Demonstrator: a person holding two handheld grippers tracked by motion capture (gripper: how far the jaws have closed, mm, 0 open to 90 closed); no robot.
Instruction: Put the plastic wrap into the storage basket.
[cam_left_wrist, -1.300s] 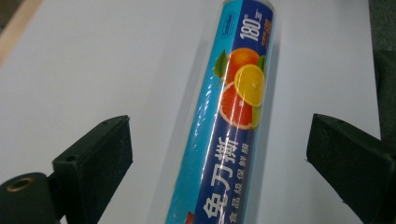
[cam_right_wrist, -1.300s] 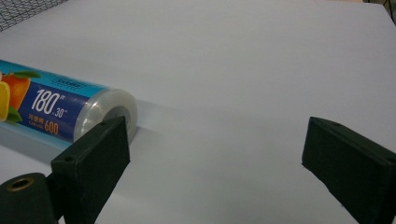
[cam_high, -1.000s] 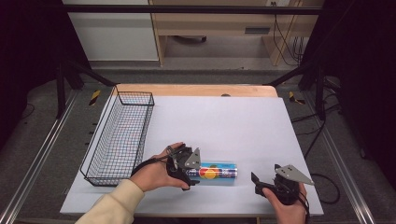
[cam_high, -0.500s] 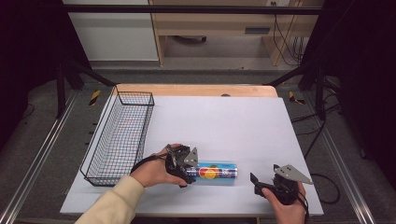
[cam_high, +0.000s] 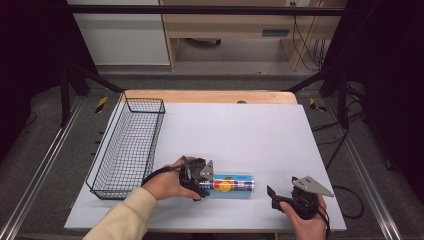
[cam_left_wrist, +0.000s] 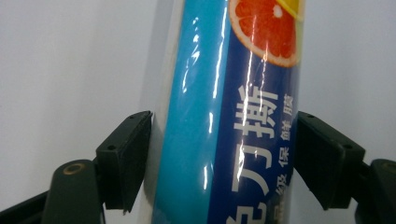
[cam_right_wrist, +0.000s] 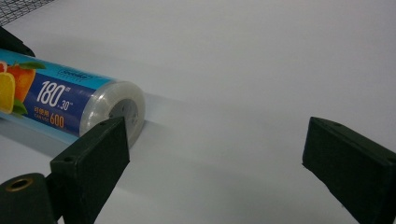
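- High view: the worktop (cam_high: 260, 130) carries a wire basket (cam_high: 131, 145) along its left edge; the middle and far right lie bare, open room for moving. The cling-film roll (cam_high: 231, 184) lies flat near the near edge, left of centre, its length along that edge.
- High view: the left gripper (cam_high: 199, 180) sits at the roll's left end; the right gripper (cam_high: 272, 192) rests near the near right corner, apart from the roll.
- Left gripper view: the roll (cam_left_wrist: 224, 121) runs between the jaws, which have just been closing; both pads seem to touch its sides, though the right contact is hard to judge. Chinese characters run along the label below a cut citrus picture.
- Right gripper view: the jaws stand wide and released over bare worktop; the roll's (cam_right_wrist: 70, 105) clear end lies just beyond the left jaw. The label reads "180", "30" and "600".
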